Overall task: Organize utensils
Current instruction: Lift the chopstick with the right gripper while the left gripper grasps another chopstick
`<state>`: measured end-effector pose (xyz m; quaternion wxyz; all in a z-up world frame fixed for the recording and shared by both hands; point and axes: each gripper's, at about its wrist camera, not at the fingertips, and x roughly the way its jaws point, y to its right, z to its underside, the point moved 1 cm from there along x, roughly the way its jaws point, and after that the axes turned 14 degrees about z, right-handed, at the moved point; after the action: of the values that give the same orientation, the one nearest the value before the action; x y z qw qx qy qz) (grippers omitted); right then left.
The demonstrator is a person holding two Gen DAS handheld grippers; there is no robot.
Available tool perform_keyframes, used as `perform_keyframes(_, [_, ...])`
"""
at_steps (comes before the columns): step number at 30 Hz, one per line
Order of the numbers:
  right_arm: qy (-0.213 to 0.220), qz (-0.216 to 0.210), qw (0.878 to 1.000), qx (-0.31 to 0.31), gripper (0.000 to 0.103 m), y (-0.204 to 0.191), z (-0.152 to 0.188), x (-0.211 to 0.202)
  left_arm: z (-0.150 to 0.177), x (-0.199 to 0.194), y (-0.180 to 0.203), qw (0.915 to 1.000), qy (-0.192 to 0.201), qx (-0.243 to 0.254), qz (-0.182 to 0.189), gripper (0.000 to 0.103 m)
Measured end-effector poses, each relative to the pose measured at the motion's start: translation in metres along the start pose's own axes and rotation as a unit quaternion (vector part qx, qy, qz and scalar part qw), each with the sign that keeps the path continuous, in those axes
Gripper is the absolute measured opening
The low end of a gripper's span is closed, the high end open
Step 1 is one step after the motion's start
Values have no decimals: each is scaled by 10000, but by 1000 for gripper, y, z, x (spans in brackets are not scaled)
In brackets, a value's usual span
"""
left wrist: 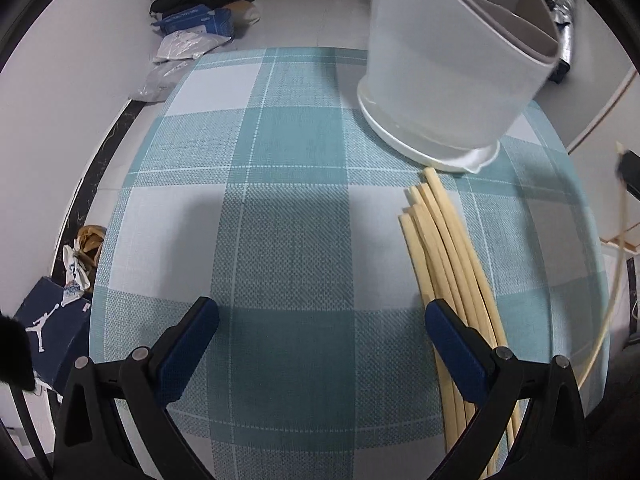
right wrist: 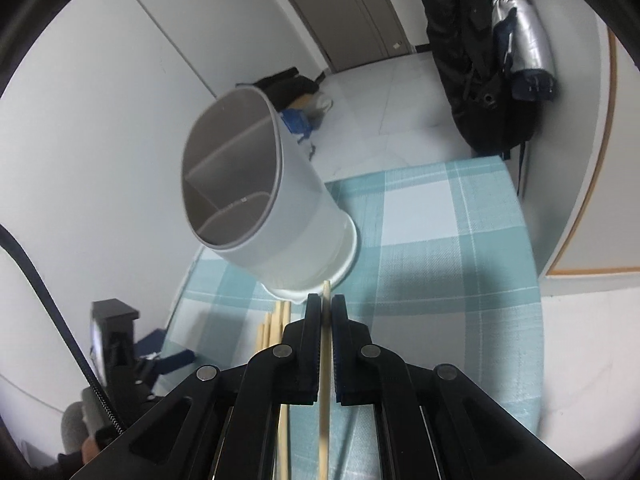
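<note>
While right gripper clenched on single chopstick, stick lies lengthwise between jaws, tip just past them; thin grip, could pivot or slip, miss holder mouth ahead. Left gripper released, nothing between jaws; chopstick bundle touching right jaw's outer side, holder beyond.

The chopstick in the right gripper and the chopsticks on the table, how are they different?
The held chopstick is a single one, pinched between the shut right gripper; the chopsticks on the table are several in a loose bundle, gripped by nothing. The held chopstick is lifted and points at the holder; the table chopsticks lie flat beside its base. Both are pale wood.
</note>
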<state>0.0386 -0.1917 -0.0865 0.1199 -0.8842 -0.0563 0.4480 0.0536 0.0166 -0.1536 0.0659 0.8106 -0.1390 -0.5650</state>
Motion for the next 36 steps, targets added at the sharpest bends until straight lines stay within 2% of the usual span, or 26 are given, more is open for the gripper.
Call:
perform_keyframes(2, [62, -38, 10000, 20, 4, 5, -4, -3, -2, 2, 0, 9999, -36, 48, -147, 102])
perform_keyframes(6, [138, -70, 9999, 72, 4, 11, -2, -13, -2, 2, 2, 9999, -47, 12, -116, 100])
perform_keyframes(10, [232, -74, 9997, 63, 4, 14, -2, -18, 2, -4, 4, 9996, 6, -224, 184, 100])
perform_keyframes(14, [295, -50, 9995, -20, 4, 14, -2, -21, 1, 3, 14, 10000, -57, -7, 10, 100])
perform_keyframes(15, [308, -54, 9995, -29, 4, 14, -2, -22, 0, 6, 15, 10000, -64, -34, 65, 100])
perform_keyframes(20, [349, -68, 9994, -35, 4, 13, -3, -25, -5, 11, 12, 9997, -180, -59, -157, 100])
perform_keyframes(25, [335, -54, 9994, -58, 4, 12, -2, -23, -13, 13, 11, 9997, -178, -20, -142, 98])
perform_keyframes(28, [350, -40, 9993, -81, 4, 10, -2, -23, -12, 7, 20, 9999, -83, 36, -123, 80])
perform_keyframes(30, [357, -51, 9993, -104, 4, 9, -2, -24, -15, 5, 21, 9999, -14, 47, -92, 59])
perform_keyframes(31, [363, -53, 9992, -124, 4, 7, -2, -24, -18, 5, 22, 10000, 30, 37, -83, 55])
perform_keyframes(33, [377, -49, 9991, -179, 4, 4, -1, -24, -21, 7, 25, 9999, 94, 13, -41, 32])
perform_keyframes(34, [392, -43, 9990, -210, 4, 3, -2, -24, -23, 7, 25, 9999, 114, -2, -13, 26])
perform_keyframes(35, [402, -43, 9989, -233, 4, 2, -2, -24, -23, 6, 25, 9999, 122, -16, 7, 14])
perform_keyframes(36, [416, -38, 9988, -259, 4, 0, -2, -24, -25, 7, 24, 9999, 124, -60, 67, 7])
